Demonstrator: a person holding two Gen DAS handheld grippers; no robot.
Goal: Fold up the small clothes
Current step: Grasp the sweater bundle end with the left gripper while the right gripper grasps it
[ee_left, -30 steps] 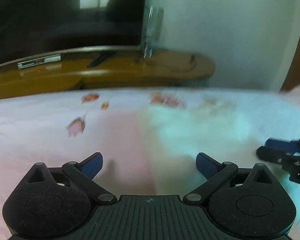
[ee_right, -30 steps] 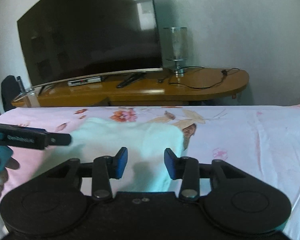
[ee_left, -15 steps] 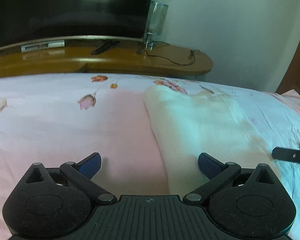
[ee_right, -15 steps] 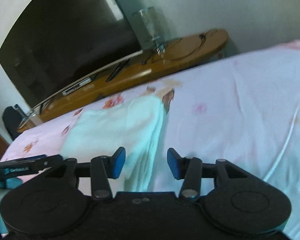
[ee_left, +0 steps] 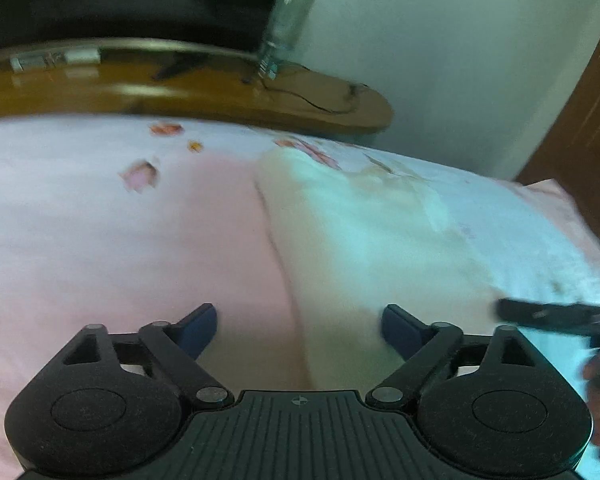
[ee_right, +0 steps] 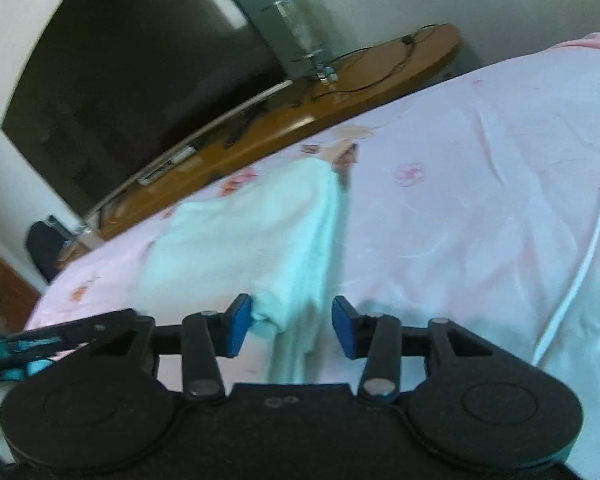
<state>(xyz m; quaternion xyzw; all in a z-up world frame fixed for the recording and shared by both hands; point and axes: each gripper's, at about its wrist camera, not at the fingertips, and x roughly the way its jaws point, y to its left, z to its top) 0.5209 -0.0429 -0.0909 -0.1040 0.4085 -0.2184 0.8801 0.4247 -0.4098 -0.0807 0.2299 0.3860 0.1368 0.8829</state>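
A pale mint-white small garment (ee_left: 364, 240) lies folded lengthwise on the pink floral bedsheet (ee_left: 120, 248). My left gripper (ee_left: 298, 330) is open, and the garment's near left edge lies between its blue pads. In the right wrist view the garment (ee_right: 252, 240) stretches away to the upper right, and its near right corner sits between the open fingers of my right gripper (ee_right: 290, 320). The cloth touches neither pad firmly. The right gripper's finger shows at the right of the left wrist view (ee_left: 556, 314). The left gripper shows at the left edge of the right wrist view (ee_right: 60, 332).
A wooden TV stand (ee_left: 204, 88) with a dark TV (ee_right: 140, 80), a glass vase (ee_right: 300, 36) and cables runs along the bed's far edge. A brown wooden door (ee_left: 588, 120) is at the right. The sheet (ee_right: 500, 200) spreads wide on the right.
Both grippers have come closer to the garment's near end and tilted. The right gripper now has the garment's near corner between its fingers. Both stay open.
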